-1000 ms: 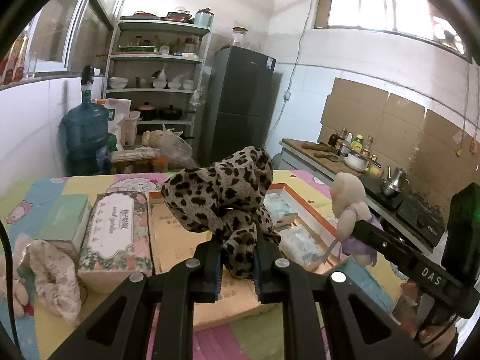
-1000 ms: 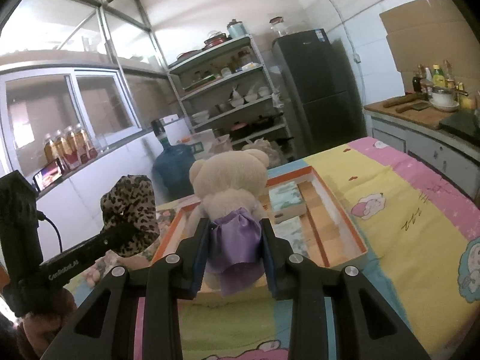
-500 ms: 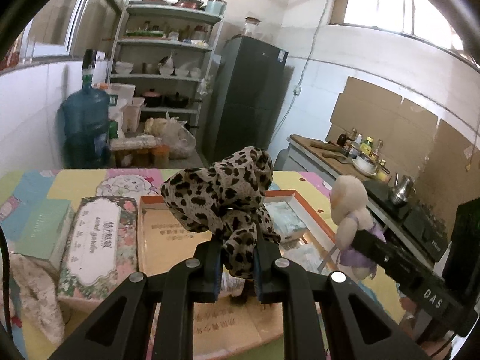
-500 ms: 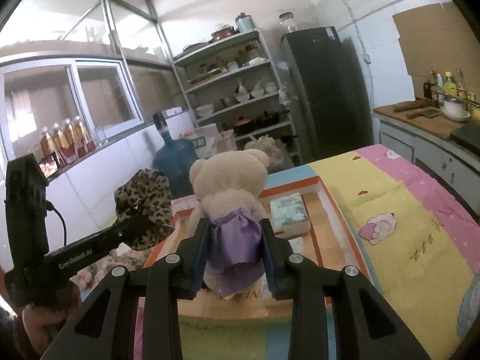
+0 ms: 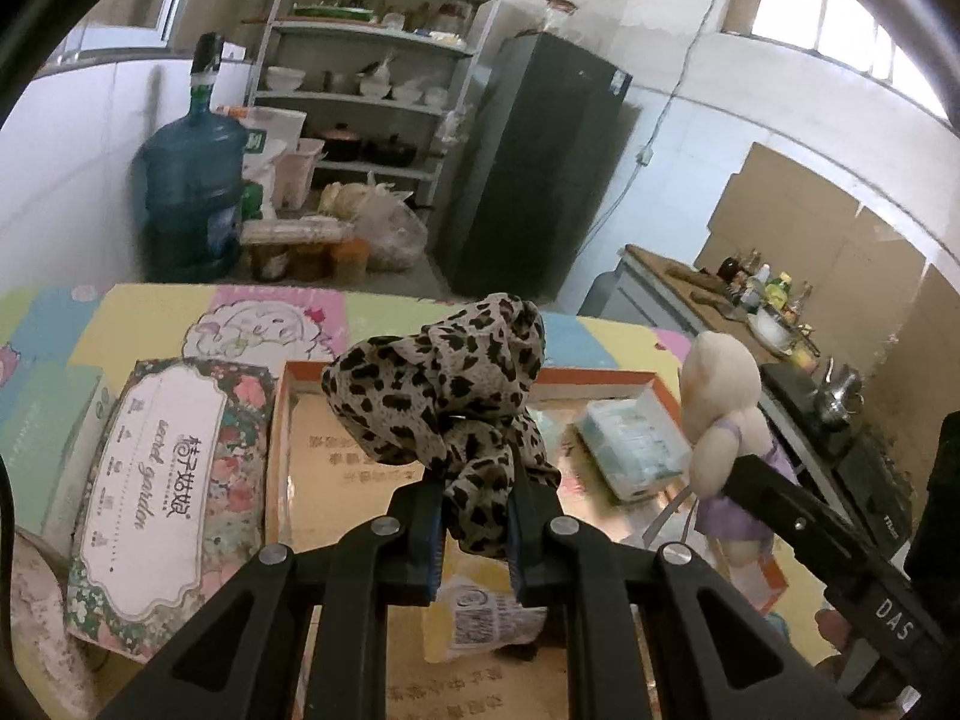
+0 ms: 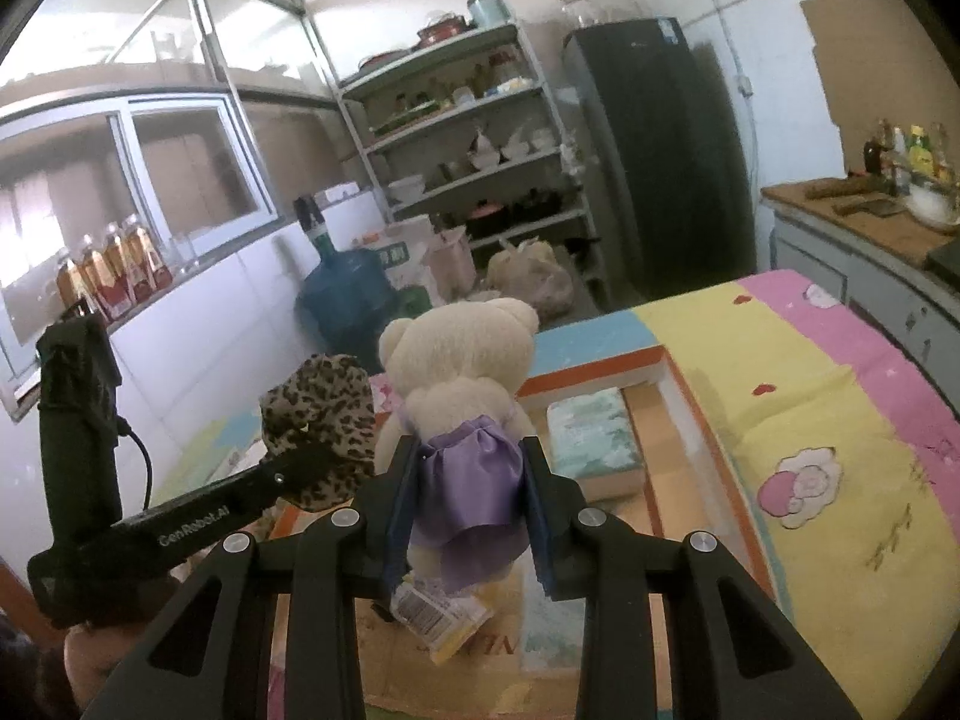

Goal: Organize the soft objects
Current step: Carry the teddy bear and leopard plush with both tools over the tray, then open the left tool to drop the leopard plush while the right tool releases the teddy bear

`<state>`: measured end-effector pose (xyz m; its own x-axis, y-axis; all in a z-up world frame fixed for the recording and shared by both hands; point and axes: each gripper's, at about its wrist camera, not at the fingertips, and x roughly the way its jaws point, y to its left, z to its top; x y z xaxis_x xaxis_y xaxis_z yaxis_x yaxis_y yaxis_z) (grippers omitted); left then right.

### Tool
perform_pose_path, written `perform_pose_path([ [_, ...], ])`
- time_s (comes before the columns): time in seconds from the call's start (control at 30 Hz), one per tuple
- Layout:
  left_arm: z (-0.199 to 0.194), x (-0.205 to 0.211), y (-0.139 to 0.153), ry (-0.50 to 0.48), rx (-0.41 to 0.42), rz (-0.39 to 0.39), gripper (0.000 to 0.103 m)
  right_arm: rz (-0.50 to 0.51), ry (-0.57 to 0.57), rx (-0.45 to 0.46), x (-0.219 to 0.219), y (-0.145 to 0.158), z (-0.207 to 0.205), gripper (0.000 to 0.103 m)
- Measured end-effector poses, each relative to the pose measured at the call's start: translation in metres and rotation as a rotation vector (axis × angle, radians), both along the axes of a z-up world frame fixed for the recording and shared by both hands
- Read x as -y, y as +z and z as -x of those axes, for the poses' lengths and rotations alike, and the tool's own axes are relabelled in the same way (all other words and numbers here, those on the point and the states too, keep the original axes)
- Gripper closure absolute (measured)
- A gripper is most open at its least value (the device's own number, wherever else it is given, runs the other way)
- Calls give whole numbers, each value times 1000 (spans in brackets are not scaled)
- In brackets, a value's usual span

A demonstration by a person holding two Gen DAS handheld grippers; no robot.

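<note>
While both soft things hang above the orange-rimmed box [image 5: 600, 377], neither is stowed: the left claw [image 5: 477, 531] pinches the leopard cloth [image 5: 444, 384], the right claw [image 6: 468, 495] clamps the teddy bear [image 6: 459, 360]. Tissue packs [image 6: 591, 441] (already inside) suggest the sorting is partly done, with two drops left

Daylight from windows [image 5: 840, 12]; fisheye edges warped, slight blur.

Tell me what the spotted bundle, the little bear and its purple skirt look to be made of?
Spotted bundle: thin woven cloth with a leopard print, matte; it folds and drapes limply.
Bear: cream plush, with a fuzzy, nubbly surface.
Purple skirt: probably satin, since its gathered folds catch a soft sheen.
</note>
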<state>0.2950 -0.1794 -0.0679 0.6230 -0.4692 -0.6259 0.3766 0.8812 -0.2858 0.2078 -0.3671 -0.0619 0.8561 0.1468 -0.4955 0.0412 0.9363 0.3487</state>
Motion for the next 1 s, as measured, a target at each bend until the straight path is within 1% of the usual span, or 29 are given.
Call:
perform_pose_path([
  [0.07, -5, 1, -4, 3, -16, -8, 86, -4, 9, -13, 0, -3, -6, 69],
  [0.27, -15, 1, -15, 6, -65, 2, 86, -24, 22, -50, -1, -11, -18, 69],
  [0.73, -23, 4, -28, 25, -103, -42, 86, -26, 48, -136, -3, -29, -40, 69],
  [0.87, -26, 4, -32, 24, -123, -36, 86, -15, 56, -161, -6, -33, -45, 69],
  [1.0, -30, 0, -34, 19, -145, -17, 83, -6, 59, -172, -10, -36, -48, 69],
])
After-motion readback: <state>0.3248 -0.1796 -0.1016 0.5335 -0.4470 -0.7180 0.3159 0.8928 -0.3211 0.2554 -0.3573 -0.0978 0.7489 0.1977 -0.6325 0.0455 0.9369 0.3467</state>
